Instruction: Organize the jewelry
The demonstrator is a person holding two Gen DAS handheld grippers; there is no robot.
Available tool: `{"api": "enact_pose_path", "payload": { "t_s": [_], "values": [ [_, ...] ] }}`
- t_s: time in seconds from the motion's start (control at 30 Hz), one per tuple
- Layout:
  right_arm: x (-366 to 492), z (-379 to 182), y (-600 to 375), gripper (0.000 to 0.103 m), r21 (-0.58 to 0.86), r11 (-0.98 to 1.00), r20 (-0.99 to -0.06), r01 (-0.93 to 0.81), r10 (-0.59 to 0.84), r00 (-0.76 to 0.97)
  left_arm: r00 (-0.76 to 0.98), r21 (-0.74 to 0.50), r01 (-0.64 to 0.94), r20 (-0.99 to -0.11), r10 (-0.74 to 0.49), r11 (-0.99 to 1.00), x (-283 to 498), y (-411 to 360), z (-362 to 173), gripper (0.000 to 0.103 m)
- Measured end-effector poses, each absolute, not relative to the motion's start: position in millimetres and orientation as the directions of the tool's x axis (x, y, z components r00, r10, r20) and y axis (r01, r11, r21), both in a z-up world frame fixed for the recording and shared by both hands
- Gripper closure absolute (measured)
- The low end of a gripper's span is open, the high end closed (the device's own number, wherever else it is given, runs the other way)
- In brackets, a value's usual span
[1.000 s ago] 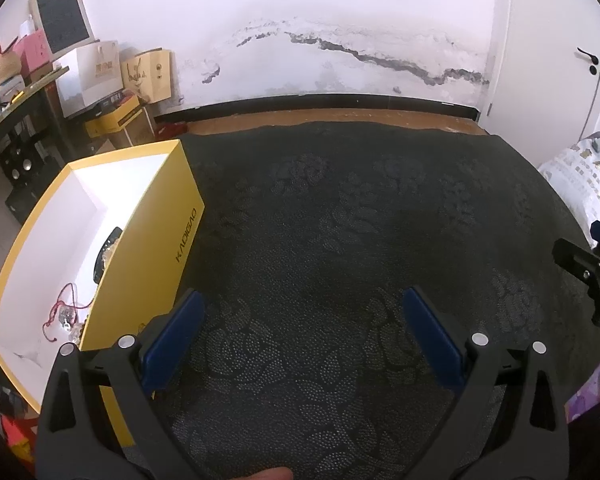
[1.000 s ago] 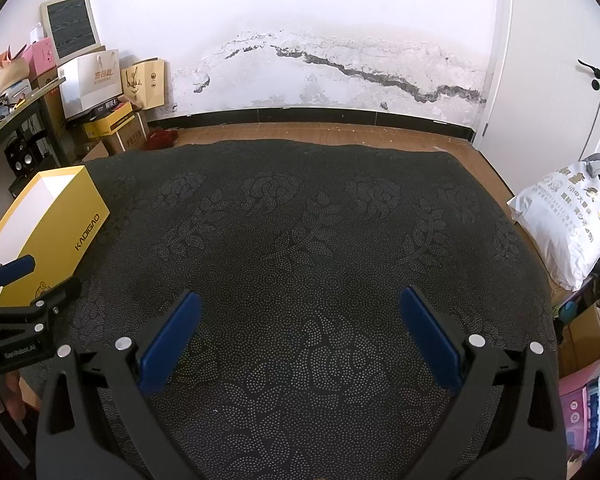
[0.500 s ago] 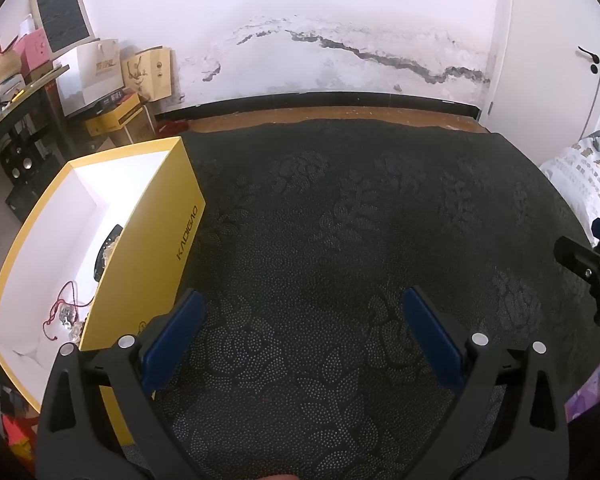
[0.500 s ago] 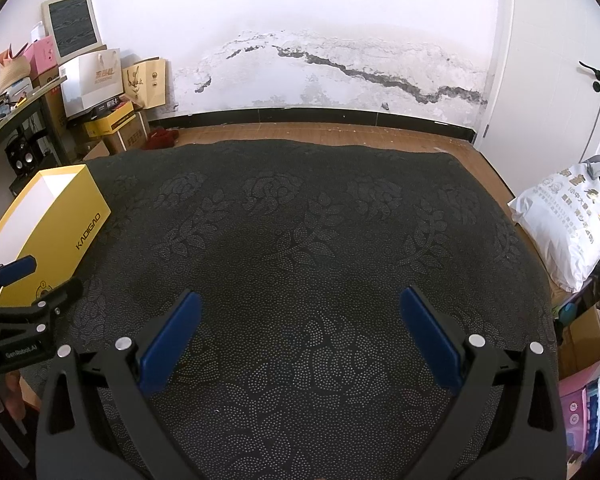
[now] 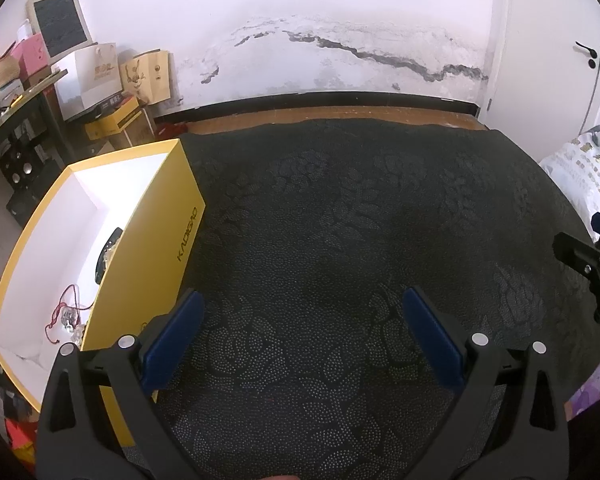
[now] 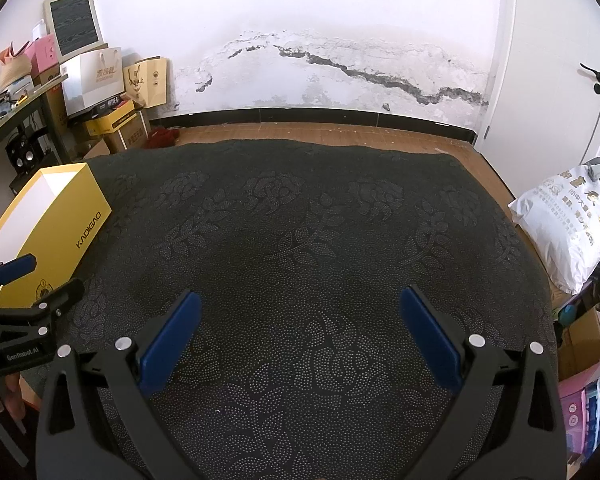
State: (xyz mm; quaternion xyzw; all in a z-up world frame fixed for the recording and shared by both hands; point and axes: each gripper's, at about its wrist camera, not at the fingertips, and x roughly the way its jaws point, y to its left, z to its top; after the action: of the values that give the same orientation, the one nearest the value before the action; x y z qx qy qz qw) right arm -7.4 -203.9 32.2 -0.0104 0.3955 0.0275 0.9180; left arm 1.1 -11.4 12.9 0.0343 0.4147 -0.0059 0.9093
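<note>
Home room, door, gift bags, cracked wall

A bright, cluttered room is seen, with a cracked white wall behind a dark patterned cloth.

The white wall is crossed by a long dark crack with flaked paint around it, and a black baseboard is set along its foot. A strip of wooden floor is shown beyond the black floral cloth that fills the foreground. A white door with a black handle is found at the right, with a printed white bag near it. At the left, paper bags and cardboard boxes are piled beside a dark shelf. Even daylight is cast throughout.
</note>
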Motion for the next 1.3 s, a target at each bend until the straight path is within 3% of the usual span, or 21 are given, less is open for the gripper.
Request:
{"api": "enact_pose_path", "payload": {
  "t_s": [0.37,0.47,0.57,1.3],
  "values": [
    [-7,33,-203,0.007,0.002,0.998,-0.727,-0.059,0.042,0.686,0.656,0.042,0.038,-0.754,0.007,0.998,1,-13,13,0.006],
    [-7,32,-204,0.007,0.003,0.998,-0.726,-0.058,0.042,0.687,0.69,0.054,-0.041,-0.72,0.067,0.998,-5,-8,18,0.006],
    [-7,32,-204,0.007,0.003,0.998,-0.726,-0.058,0.042,0.687,0.676,-0.01,-0.025,-0.737,0.01,1.0,-4,-4,16,0.006],
    [-7,31,-205,0.007,0.001,0.998,-0.726,-0.057,0.04,0.686,0.704,0.043,0.045,-0.711,-0.002,0.998,-6,-17,18,0.006]
  ]
}}
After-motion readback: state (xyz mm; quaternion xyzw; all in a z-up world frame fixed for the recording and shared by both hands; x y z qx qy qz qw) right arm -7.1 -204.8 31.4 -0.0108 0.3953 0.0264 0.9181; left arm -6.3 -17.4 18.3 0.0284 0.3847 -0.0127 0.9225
